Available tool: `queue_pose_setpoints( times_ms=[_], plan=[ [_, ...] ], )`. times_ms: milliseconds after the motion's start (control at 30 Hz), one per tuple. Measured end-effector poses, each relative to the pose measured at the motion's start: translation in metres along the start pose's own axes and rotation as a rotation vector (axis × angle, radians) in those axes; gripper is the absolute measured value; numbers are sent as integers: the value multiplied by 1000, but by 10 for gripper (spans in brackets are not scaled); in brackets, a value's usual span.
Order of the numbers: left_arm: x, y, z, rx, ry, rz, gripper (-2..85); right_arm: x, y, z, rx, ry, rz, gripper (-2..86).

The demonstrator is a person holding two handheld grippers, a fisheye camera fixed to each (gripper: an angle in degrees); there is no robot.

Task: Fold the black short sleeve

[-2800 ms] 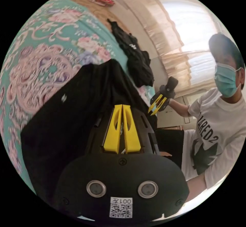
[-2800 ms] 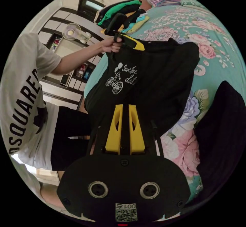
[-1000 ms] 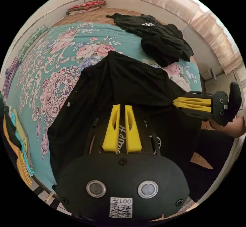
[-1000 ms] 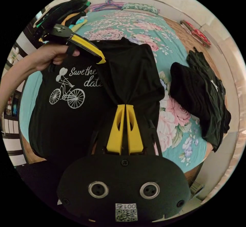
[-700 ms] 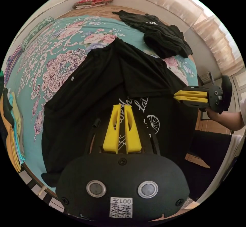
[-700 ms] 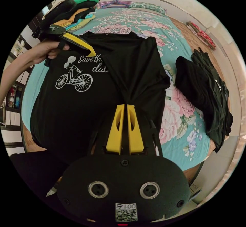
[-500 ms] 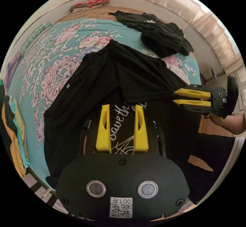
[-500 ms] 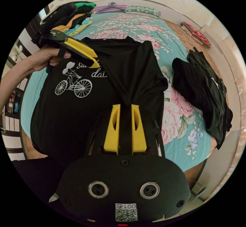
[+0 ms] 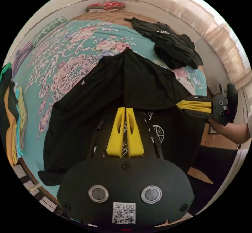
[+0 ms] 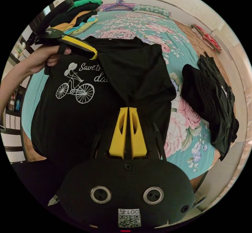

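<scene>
Floral teal bed (image 9: pixel 65 49) in a curtained room, black short sleeve (image 10: pixel 78 112) spread near its edge, left hand-held gripper (image 9: pixel 125 109) and right hand-held gripper (image 10: pixel 128 108) jaws both closed together, pinching its folded-over fabric, dark clothes pile (image 10: pixel 210 104) nearby

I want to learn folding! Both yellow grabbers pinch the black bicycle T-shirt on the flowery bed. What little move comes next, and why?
Probably ease the folded flap down flat. The left gripper and right gripper look shut on the edge of the black short-sleeve T-shirt; the flap covers part of the print and bunches at the right jaws.
</scene>
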State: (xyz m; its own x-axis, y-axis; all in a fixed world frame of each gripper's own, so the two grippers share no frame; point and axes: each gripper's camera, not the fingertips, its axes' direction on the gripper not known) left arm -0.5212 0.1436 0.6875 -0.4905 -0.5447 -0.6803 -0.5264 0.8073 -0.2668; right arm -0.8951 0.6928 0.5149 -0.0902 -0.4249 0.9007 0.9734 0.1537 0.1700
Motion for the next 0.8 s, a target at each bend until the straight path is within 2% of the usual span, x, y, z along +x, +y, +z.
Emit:
queue_pose_setpoints(
  times_ms=[100,233,367,500,567,667,800],
  plan=[
    [-17,8,2,7,65,-82,3,3,3,2,-20,3,-21,9],
    [-40,11,-8,32,100,-229,57,21,7,-14,14,70,-37,19],
    [-61,-31,-29,203,166,-214,67,69,-12,-29,72,89,-23,52],
    [-74,-104,-1,127,161,-118,92,93,-35,-15,85,-11,-138,80],
    [-80,-145,26,38,233,-47,90,92,-47,0,15,104,-205,73],
    [-81,-177,47,-37,269,30,38,91,-56,3,45,199,-267,43],
    [-94,-193,49,-49,254,31,-5,99,-65,7,20,145,-321,24]
  ],
)
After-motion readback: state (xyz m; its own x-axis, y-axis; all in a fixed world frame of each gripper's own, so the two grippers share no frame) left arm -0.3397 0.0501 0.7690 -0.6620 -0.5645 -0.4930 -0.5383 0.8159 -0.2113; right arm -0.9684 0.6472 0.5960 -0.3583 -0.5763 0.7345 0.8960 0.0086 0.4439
